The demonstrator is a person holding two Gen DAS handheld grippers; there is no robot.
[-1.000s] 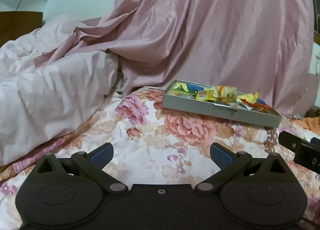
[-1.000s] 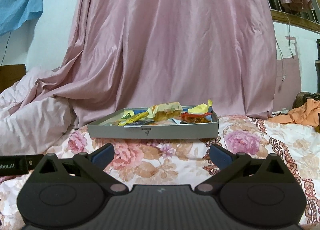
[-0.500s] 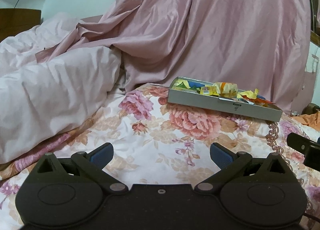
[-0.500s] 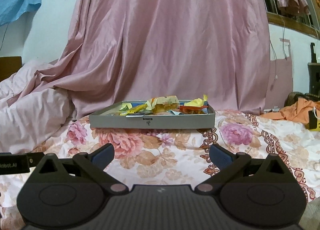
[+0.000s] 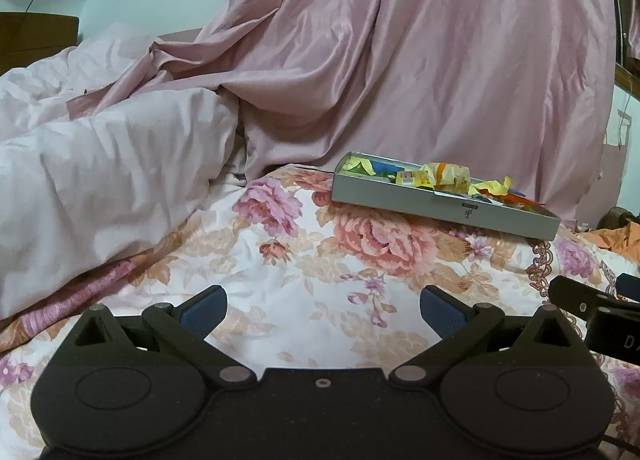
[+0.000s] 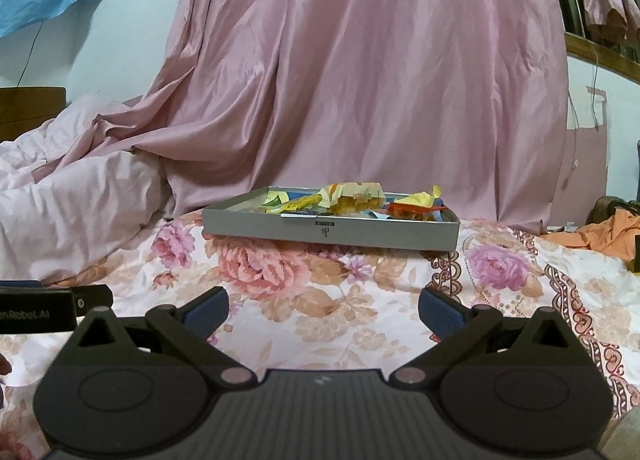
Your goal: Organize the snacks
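Observation:
A flat grey tray (image 6: 332,229) lies on the floral bedsheet, filled with several snack wrappers (image 6: 354,198) in yellow, orange and blue. In the left wrist view the tray (image 5: 440,208) sits ahead to the right, with wrappers (image 5: 444,176) heaped in it. My left gripper (image 5: 322,310) is open and empty, low over the sheet, well short of the tray. My right gripper (image 6: 323,310) is open and empty, facing the tray's front wall from a distance. Each gripper shows at the edge of the other's view.
A crumpled pale pink duvet (image 5: 100,176) lies at the left. A pink satin curtain (image 6: 360,80) hangs behind the tray. Orange cloth (image 6: 600,232) lies at the far right. The floral sheet (image 6: 320,288) stretches between grippers and tray.
Both grippers have drawn back and lowered a little, so the tray looks slightly farther and flatter. Both stay open and empty.

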